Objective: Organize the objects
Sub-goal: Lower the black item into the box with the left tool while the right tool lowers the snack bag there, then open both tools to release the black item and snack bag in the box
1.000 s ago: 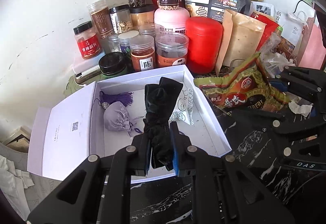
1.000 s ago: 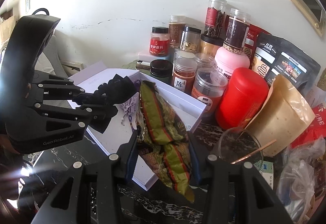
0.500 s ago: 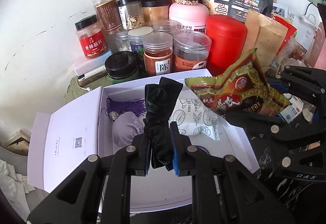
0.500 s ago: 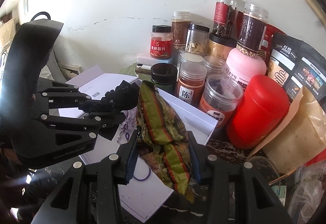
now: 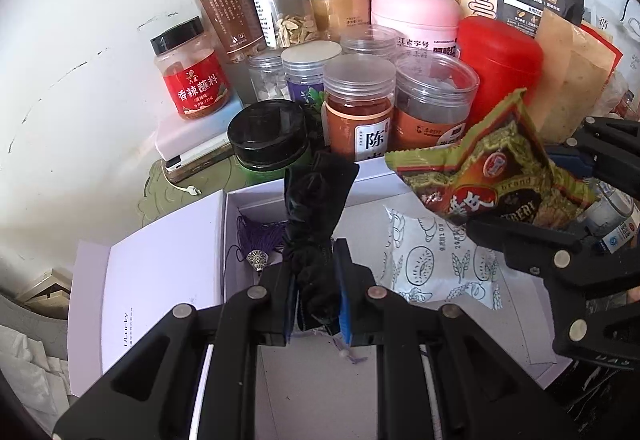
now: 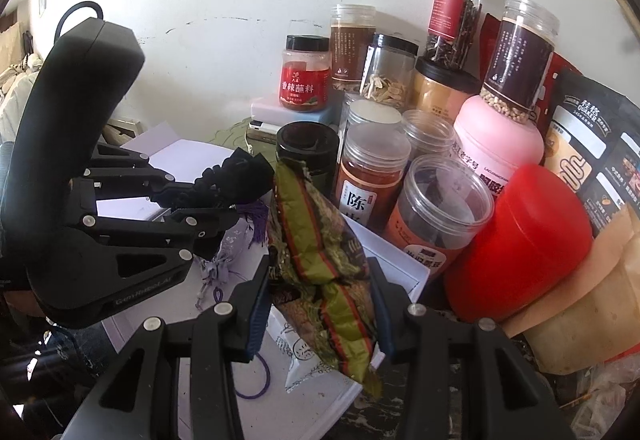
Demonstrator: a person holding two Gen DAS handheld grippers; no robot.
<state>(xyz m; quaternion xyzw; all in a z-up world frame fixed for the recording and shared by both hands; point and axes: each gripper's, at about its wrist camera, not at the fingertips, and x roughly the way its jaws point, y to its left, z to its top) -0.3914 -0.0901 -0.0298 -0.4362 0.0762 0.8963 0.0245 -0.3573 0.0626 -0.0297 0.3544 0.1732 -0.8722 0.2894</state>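
The left wrist view showed the floor of the white box (image 5: pixel 520 312) with a white printed packet (image 5: pixel 436 264) lying at 3 o'clock of the left tongs (image 5: pixel 316 296). It also showed a purple tassel (image 5: pixel 256 236) at 10 o'clock of those tongs. The right wrist view showed instead a purple elastic loop (image 6: pixel 256 380) and a lilac pouch (image 6: pixel 228 252) in the box (image 6: pixel 404 272). That view also showed the whole body of the left tongs (image 6: pixel 224 200) from the side.

The left tongs were clenched fully on a black cloth pouch (image 5: pixel 312 232). The pouch stood with its long axis running toward 12 o'clock. Its flared end pointed at the jars (image 5: pixel 360 108) behind the box.

The right tongs (image 6: pixel 320 304) stood partly apart, both pads pressing on a green and red snack bag (image 6: pixel 320 252). In the right wrist view the long axis of the bag ran from 11 o'clock to 5 o'clock. Its upper end pointed toward the black-lidded jar (image 6: pixel 308 144), and its lower end hung below the pads.

Both held items were above the open box. The box lay on the dark marbled table (image 6: pixel 400 420) in front of the jars and a red canister (image 6: pixel 528 240).
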